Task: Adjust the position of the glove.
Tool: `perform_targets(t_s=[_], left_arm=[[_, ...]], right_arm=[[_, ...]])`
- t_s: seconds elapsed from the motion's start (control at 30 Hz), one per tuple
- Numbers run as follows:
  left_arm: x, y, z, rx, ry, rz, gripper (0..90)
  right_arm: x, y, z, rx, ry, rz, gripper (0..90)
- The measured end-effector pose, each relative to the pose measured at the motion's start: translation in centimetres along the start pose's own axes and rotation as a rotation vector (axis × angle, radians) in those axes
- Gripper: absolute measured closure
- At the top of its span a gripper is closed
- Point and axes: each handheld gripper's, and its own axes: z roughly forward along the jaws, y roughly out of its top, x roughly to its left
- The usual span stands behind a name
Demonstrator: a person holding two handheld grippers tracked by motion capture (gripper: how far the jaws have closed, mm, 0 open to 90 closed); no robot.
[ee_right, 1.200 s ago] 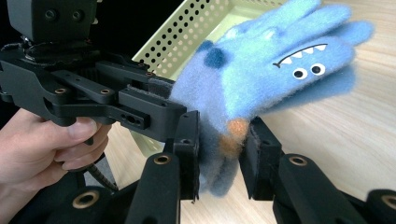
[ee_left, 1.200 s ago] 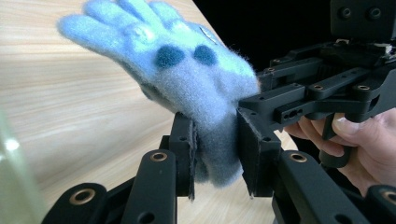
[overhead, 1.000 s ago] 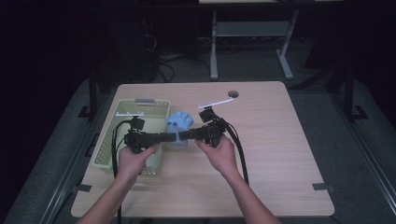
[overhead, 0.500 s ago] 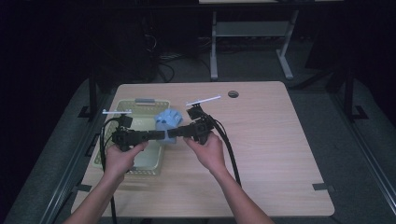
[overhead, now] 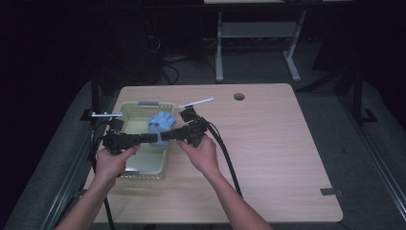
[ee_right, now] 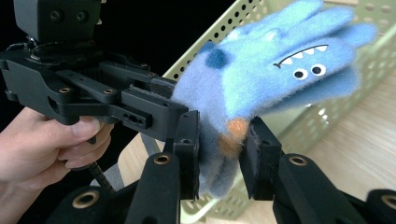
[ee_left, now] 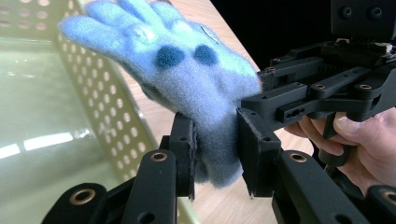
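A fuzzy blue glove (overhead: 160, 120) with a monster face hangs above the right side of a pale green perforated basket (overhead: 128, 115). Both grippers pinch its cuff from opposite sides. My left gripper (overhead: 153, 139) comes in from the left and my right gripper (overhead: 166, 136) from the right, tips almost meeting. In the left gripper view the glove (ee_left: 187, 70) sticks up between the jaws of my left gripper (ee_left: 217, 154), pads pressed into the cuff. In the right gripper view my right gripper (ee_right: 222, 154) squeezes the glove (ee_right: 280, 65) the same way, beside the basket wall (ee_right: 327, 116).
The basket stands at the left end of a wooden table (overhead: 277, 153). A round cable hole (overhead: 239, 96) lies at the far edge. A strip of dark tape (overhead: 330, 192) marks the near right. Black cables (overhead: 230, 163) trail from the grippers toward the person.
Both hands have carried the glove to the left, from above the bare table beside the basket to above the basket's right side. Both grips stay closed on the cuff.
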Motion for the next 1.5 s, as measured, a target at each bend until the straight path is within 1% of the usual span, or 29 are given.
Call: perform_targets(t_s=[0.07, 0.13, 0.17, 0.27, 0.3, 0.43, 0.47, 0.57, 0.67, 0.7, 0.73, 0.77, 0.8, 0.87, 0.93, 0.97, 1.07, 1.1, 1.2, 1.23, 1.33, 1.43, 1.5], left_arm=[[0.4, 0.0, -0.6, 0.000, 0.006, 0.003, 68.5], [0.6, 0.0, -0.8, -0.002, 0.009, 0.002, 68.6], [0.8, 0.0, -1.2, 0.002, 0.015, 0.001, 68.6], [1.0, 0.0, -1.5, 0.006, 0.021, 0.005, 68.6], [1.2, 0.0, -1.7, 0.005, 0.026, 0.005, 68.6], [1.8, -0.1, -2.6, 0.009, 0.035, 0.006, 68.6], [1.8, -0.1, -2.6, 0.009, 0.035, 0.006, 68.6], [2.3, -0.1, -3.2, 0.010, 0.048, 0.002, 68.6], [2.5, -0.1, -3.4, 0.013, 0.053, 0.005, 68.9], [2.8, 0.0, -3.7, 0.017, 0.056, 0.004, 68.9], [3.0, 0.1, -3.8, 0.022, 0.059, 0.007, 68.9], [3.1, 0.1, -3.9, 0.024, 0.063, 0.003, 68.9], [3.3, 0.2, -4.0, 0.030, 0.064, 0.007, 69.0], [3.4, 0.2, -4.2, 0.032, 0.067, 0.003, 69.0], [3.6, 0.3, -4.4, 0.038, 0.072, 0.002, 69.0], [3.9, 0.2, -4.4, 0.041, 0.076, -0.002, 69.0], [4.2, 0.1, -4.4, 0.046, 0.078, -0.005, 69.1], [4.5, 0.0, -4.3, 0.054, 0.083, -0.013, 69.1], [4.8, -0.2, -4.2, 0.054, 0.085, -0.020, 69.3], [4.9, -0.2, -4.1, 0.060, 0.089, -0.027, 69.3], [5.5, -0.4, -3.8, 0.069, 0.100, -0.049, 69.3], [5.9, -0.7, -3.4, 0.086, 0.122, -0.070, 69.3], [6.3, -0.8, -3.2, 0.102, 0.134, -0.072, 69.5]], right_arm=[[0.2, 0.1, 0.4, -0.001, 0.005, 0.002, 70.1], [0.2, 0.2, 0.7, 0.000, 0.007, -0.001, 70.1], [0.4, 0.3, 1.2, -0.001, 0.017, 0.011, 70.2], [0.5, 0.4, 1.6, 0.001, 0.021, 0.010, 70.1], [0.7, 0.5, 2.0, 0.002, 0.026, 0.012, 70.1], [1.0, 0.7, 2.8, 0.003, 0.034, 0.006, 70.1], [1.0, 0.7, 2.8, 0.003, 0.034, 0.006, 70.1], [1.2, 0.8, 3.7, 0.004, 0.040, 0.006, 70.1], [1.2, 0.8, 4.2, 0.003, 0.047, 0.013, 70.1], [1.3, 0.9, 4.6, -0.002, 0.054, 0.026, 70.1], [1.3, 1.0, 4.7, -0.003, 0.052, 0.020, 70.0], [1.3, 1.0, 4.9, -0.002, 0.053, 0.021, 70.0], [1.4, 1.1, 5.1, -0.003, 0.052, 0.026, 70.1], [1.3, 1.1, 5.5, -0.007, 0.061, 0.023, 70.0], [1.4, 1.1, 5.7, -0.004, 0.064, 0.032, 70.1], [1.2, 1.1, 6.1, -0.005, 0.072, 0.037, 70.1], [1.1, 1.1, 6.5, 0.001, 0.072, 0.040, 70.0], [1.0, 1.0, 6.9, 0.011, 0.067, 0.045, 70.1], [0.9, 1.0, 7.1, 0.015, 0.062, 0.046, 70.0], [0.7, 1.0, 7.4, 0.024, 0.062, 0.053, 70.0], [0.4, 0.9, 7.9, 0.033, 0.057, 0.053, 69.8], [-0.1, 0.7, 8.5, 0.051, 0.051, 0.062, 69.7], [-0.4, 0.6, 9.0, 0.065, 0.047, 0.070, 69.7]])
